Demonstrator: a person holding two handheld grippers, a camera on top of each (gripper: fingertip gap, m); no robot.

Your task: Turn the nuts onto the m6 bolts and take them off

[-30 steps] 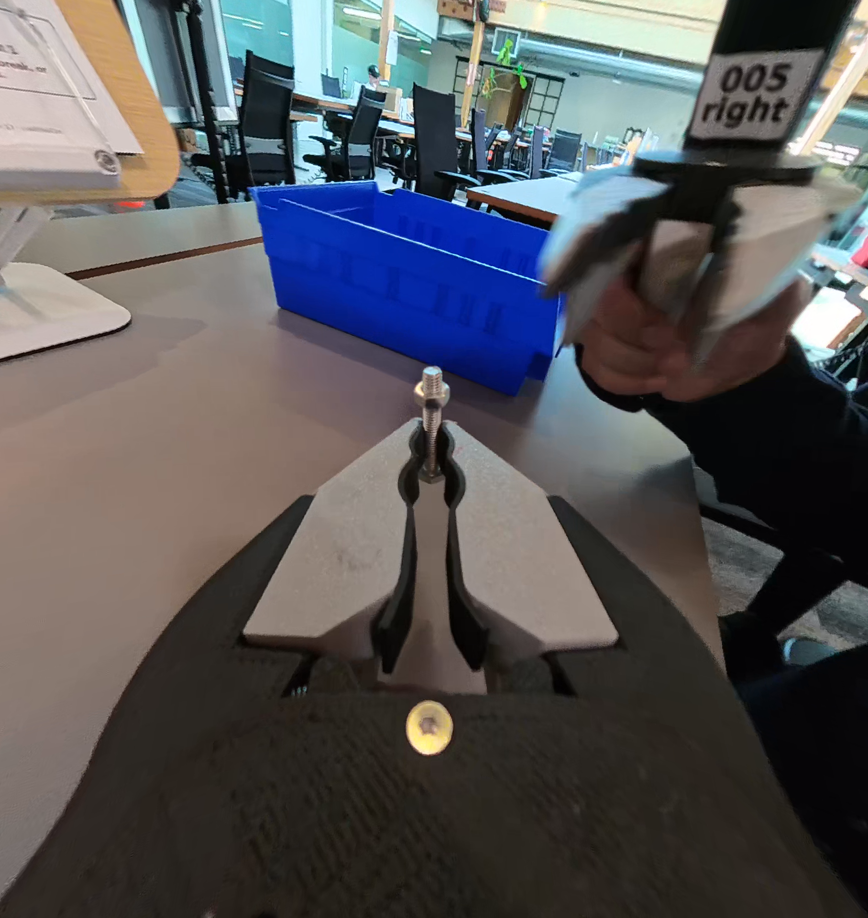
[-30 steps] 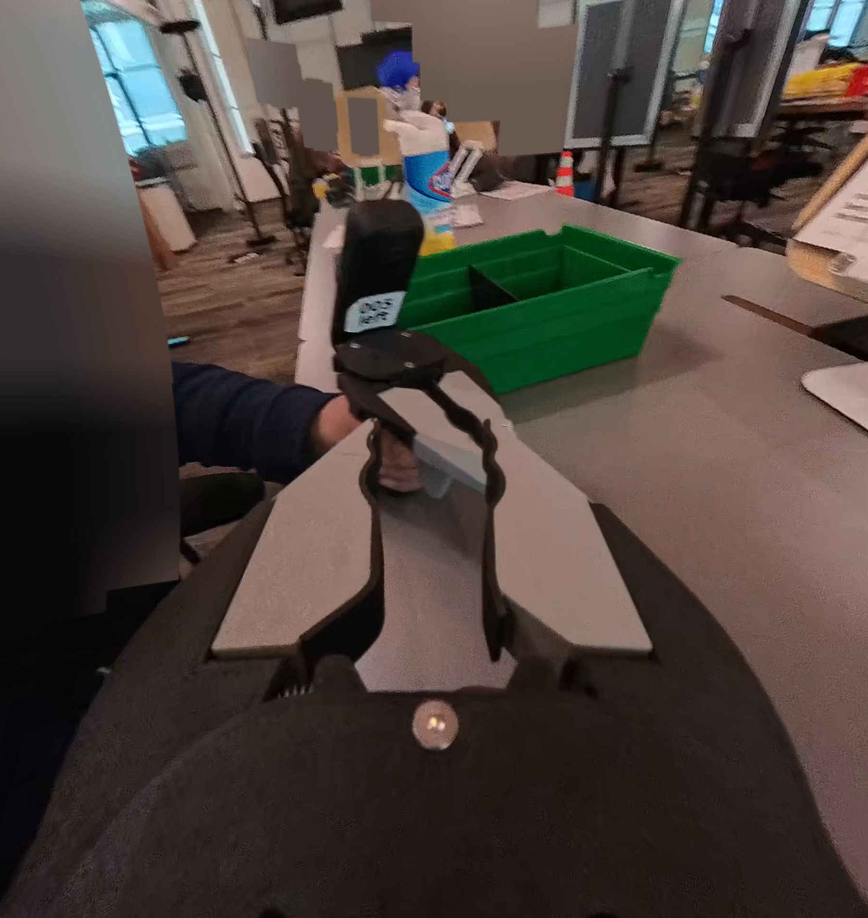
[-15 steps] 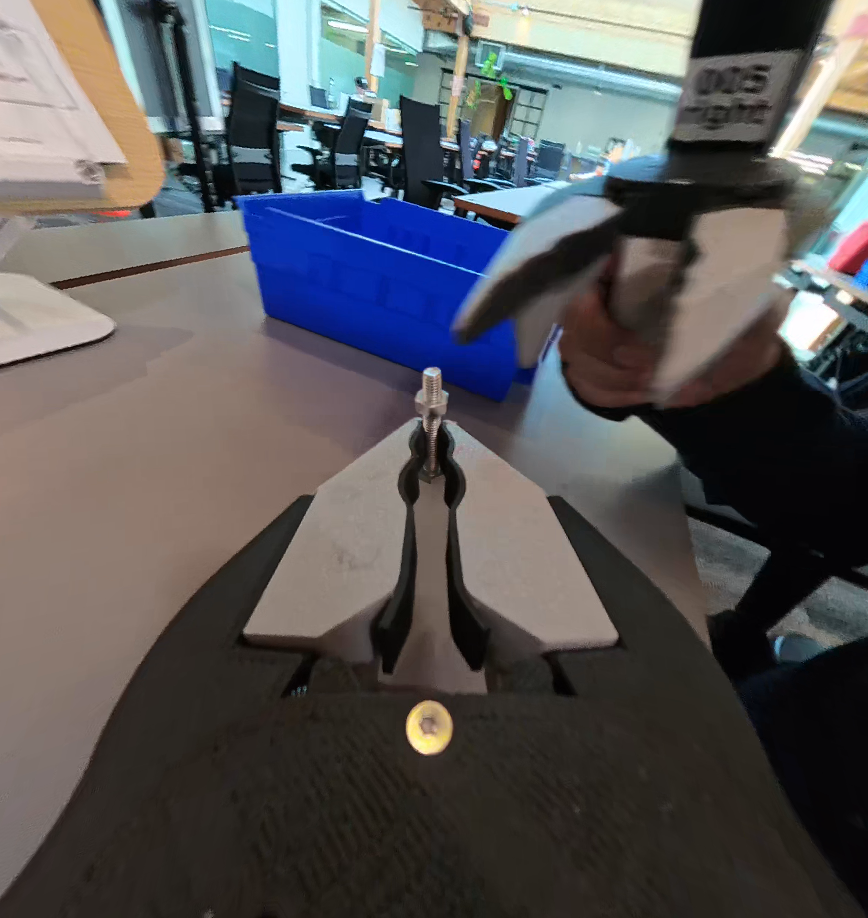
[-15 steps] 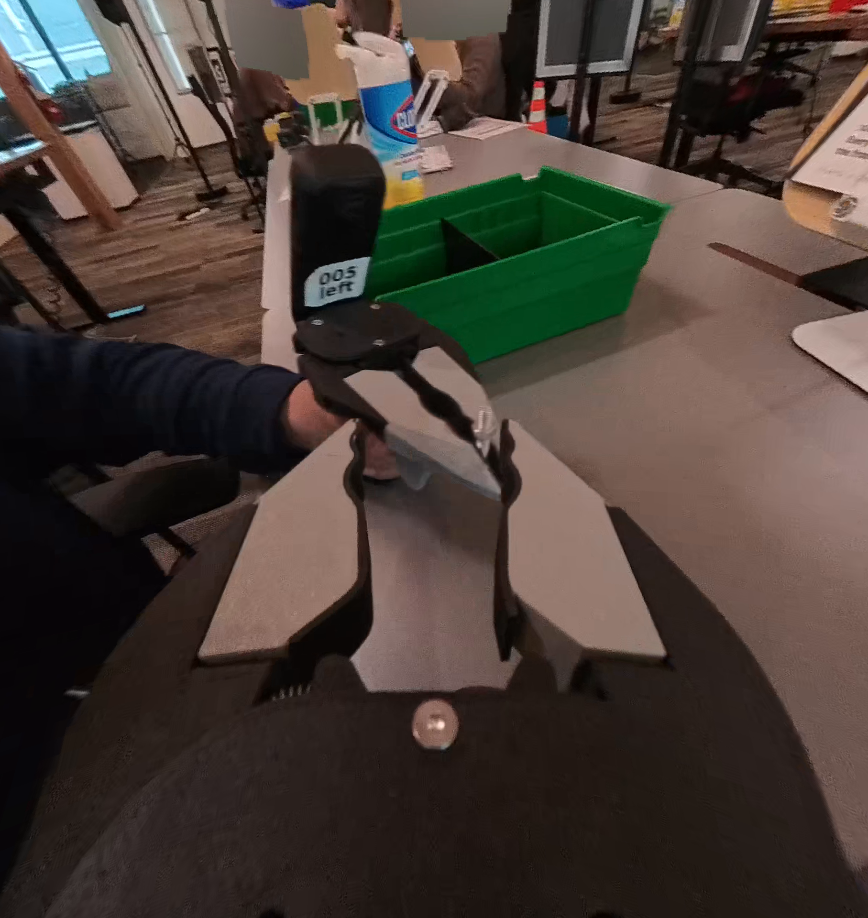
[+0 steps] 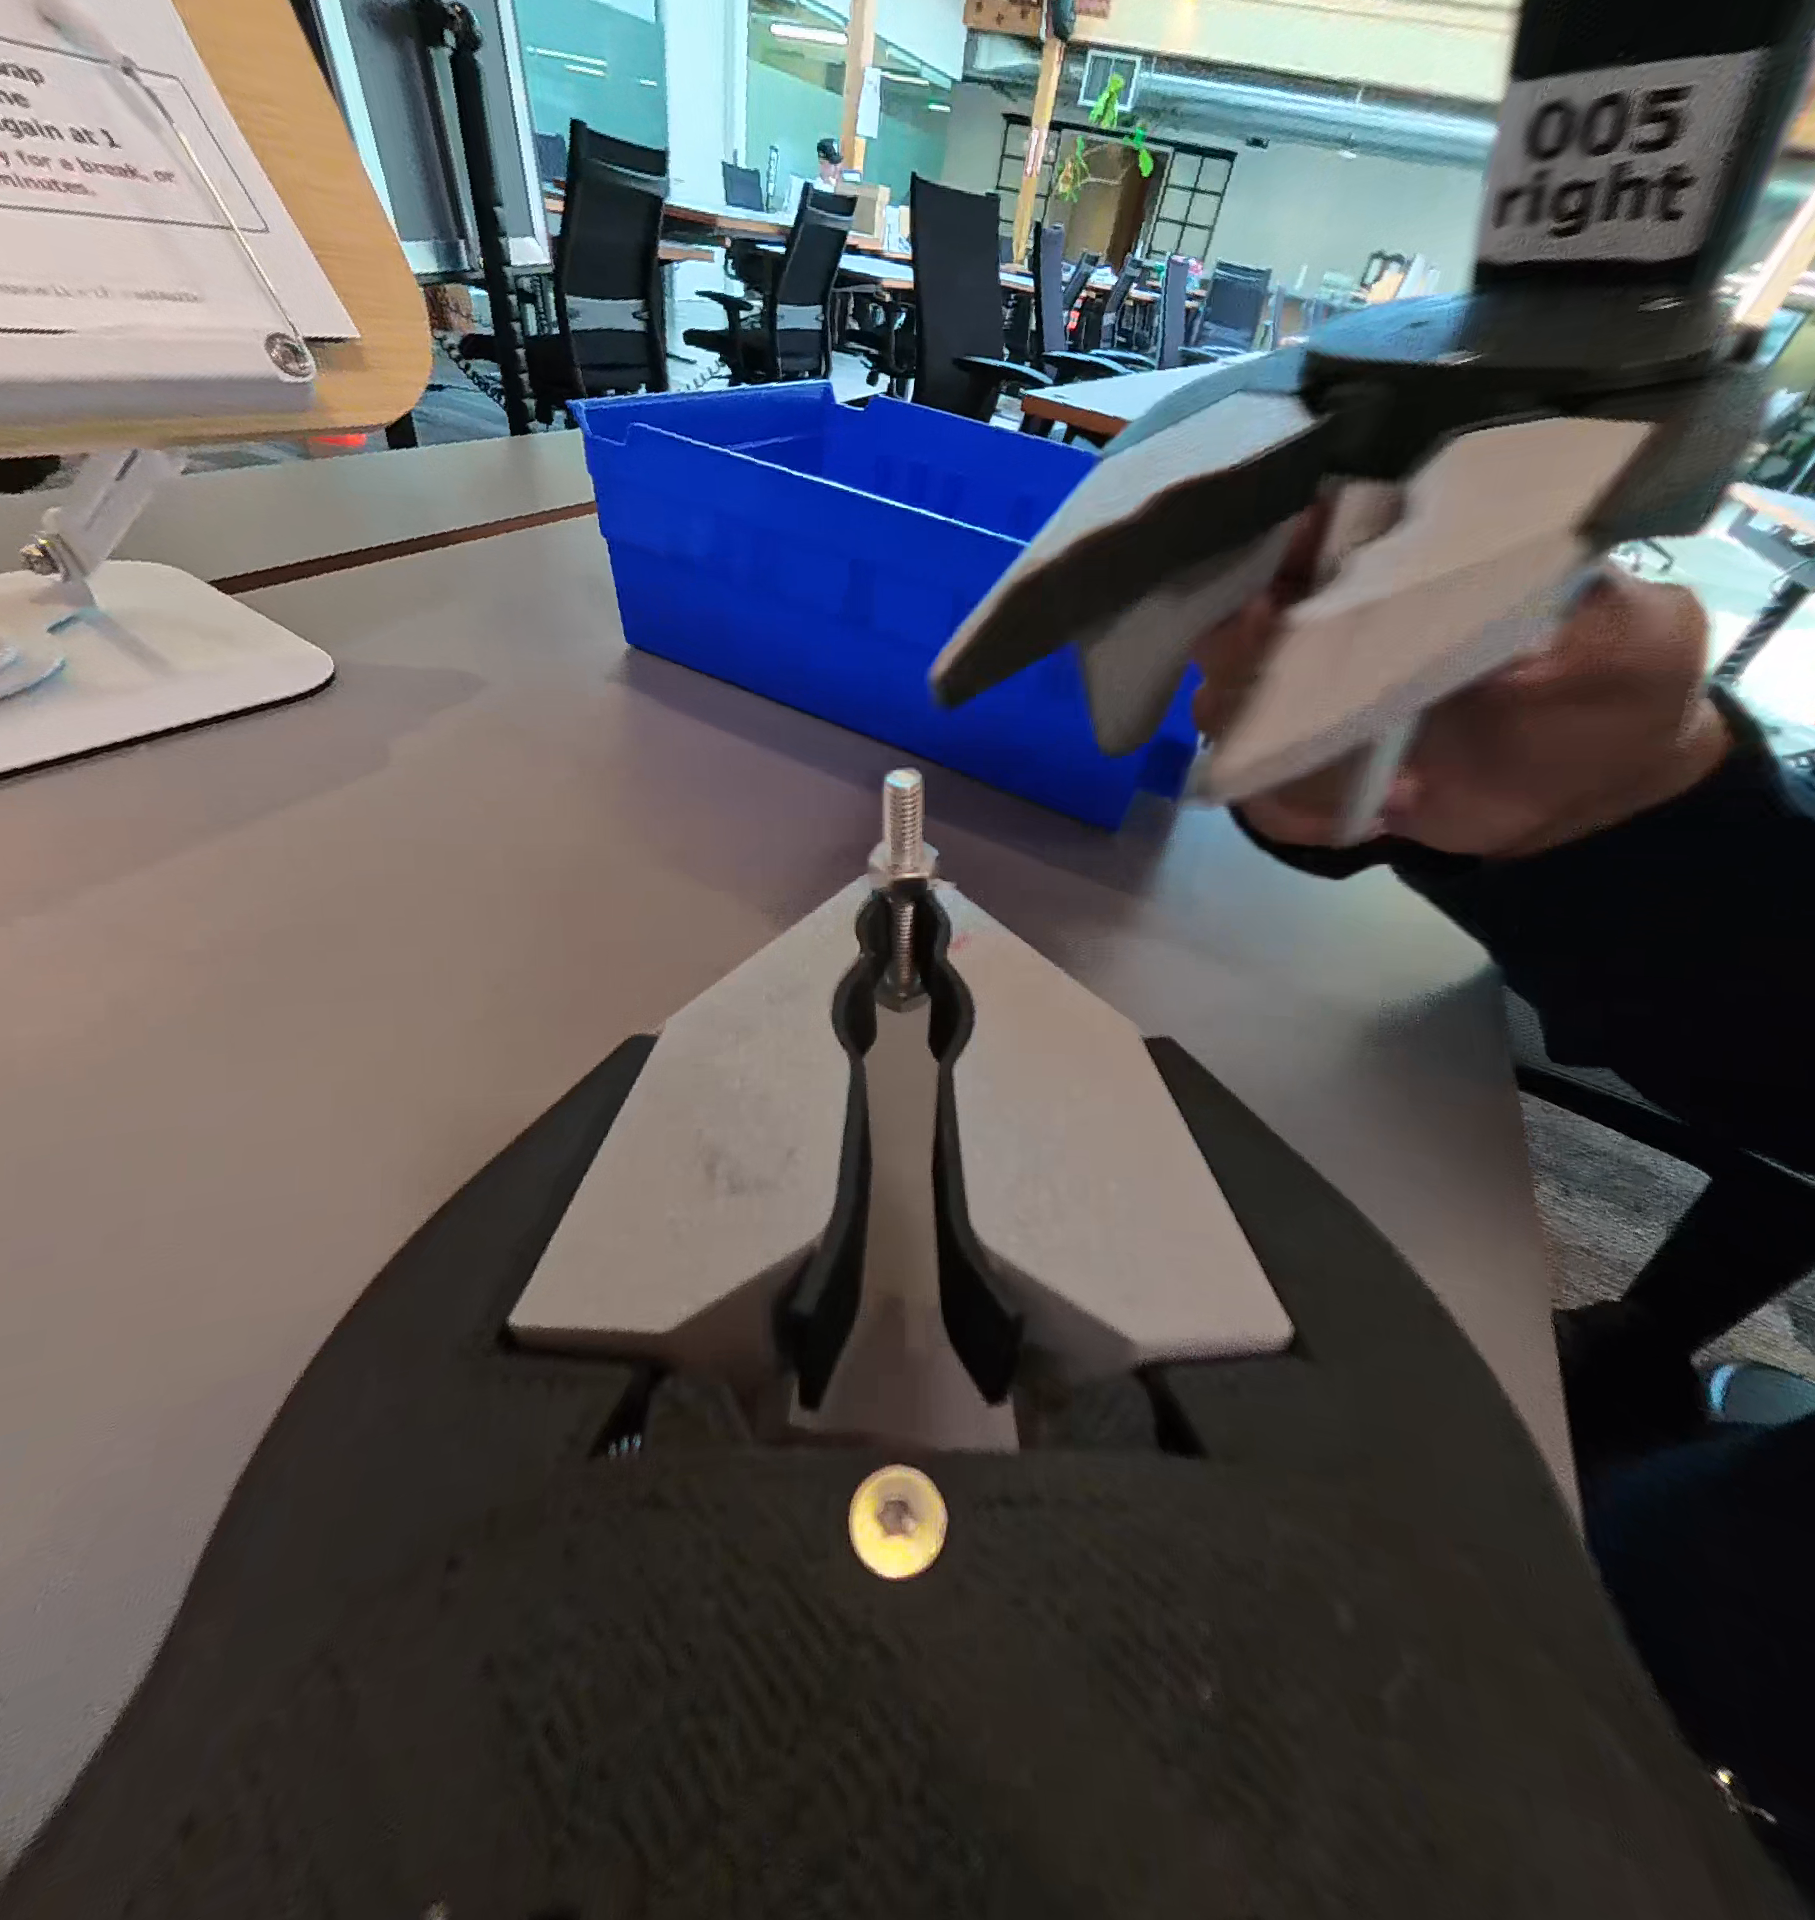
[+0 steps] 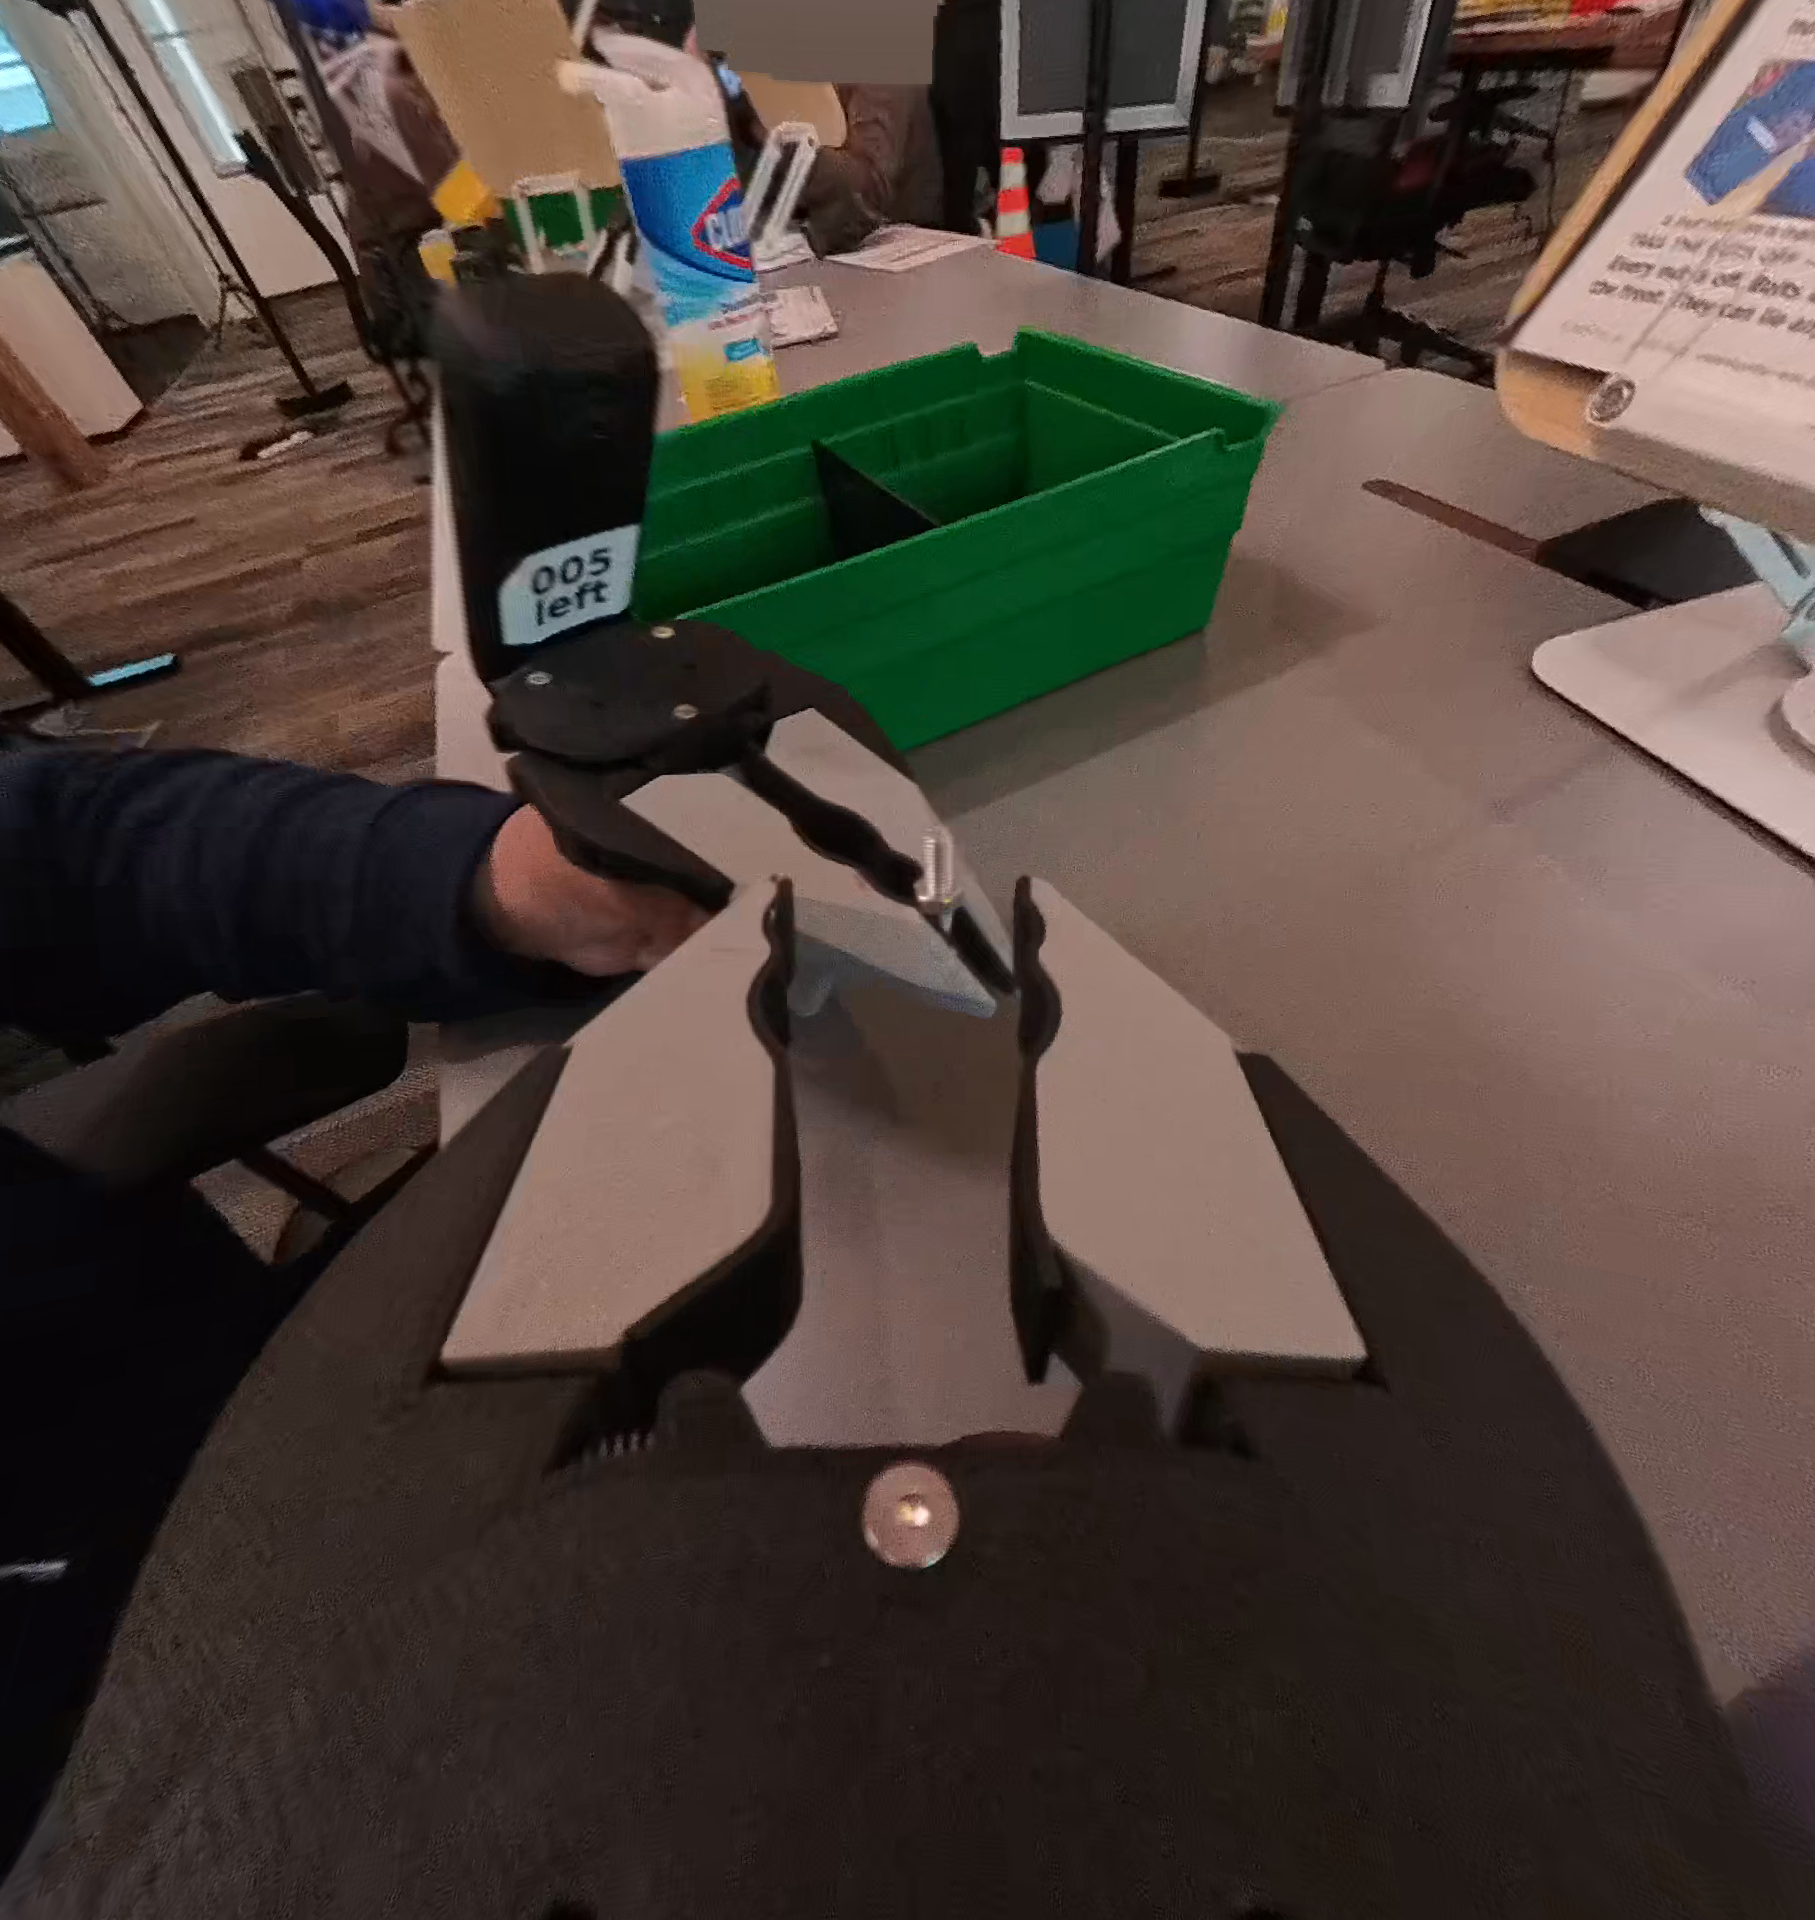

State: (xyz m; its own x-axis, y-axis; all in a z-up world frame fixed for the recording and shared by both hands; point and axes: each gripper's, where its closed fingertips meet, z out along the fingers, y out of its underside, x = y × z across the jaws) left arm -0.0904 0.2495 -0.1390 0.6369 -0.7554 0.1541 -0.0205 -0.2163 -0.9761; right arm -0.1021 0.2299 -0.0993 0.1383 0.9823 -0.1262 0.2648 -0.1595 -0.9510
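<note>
My left gripper (image 5: 901,935) is shut on a silver M6 bolt (image 5: 903,810) and holds it upright above the grey table (image 5: 311,987). The bolt's head sits between the finger pads. A hex nut (image 5: 903,860) sits on the thread just above the fingertips, with bare thread above it. My right gripper (image 6: 898,904) is open and empty. In the left wrist view it (image 5: 1069,717) hovers up and to the right of the bolt, apart from it. In the right wrist view the left gripper (image 6: 950,925) and the bolt (image 6: 934,868) lie just beyond my right fingertips.
A blue bin (image 5: 841,561) stands behind the bolt. A green divided bin (image 6: 944,603) stands beyond the left gripper, with a spray bottle (image 6: 700,270) behind it. A white sign stand (image 5: 103,644) sits at the table's far side. The table edge runs close to the person's sleeves. One gripper's finger ends stand about 4 cm off the other's.
The right gripper has come down and closer to the bolt, still open. The nut now sits lower on the thread, near the left fingertips. The left gripper keeps its grip.
</note>
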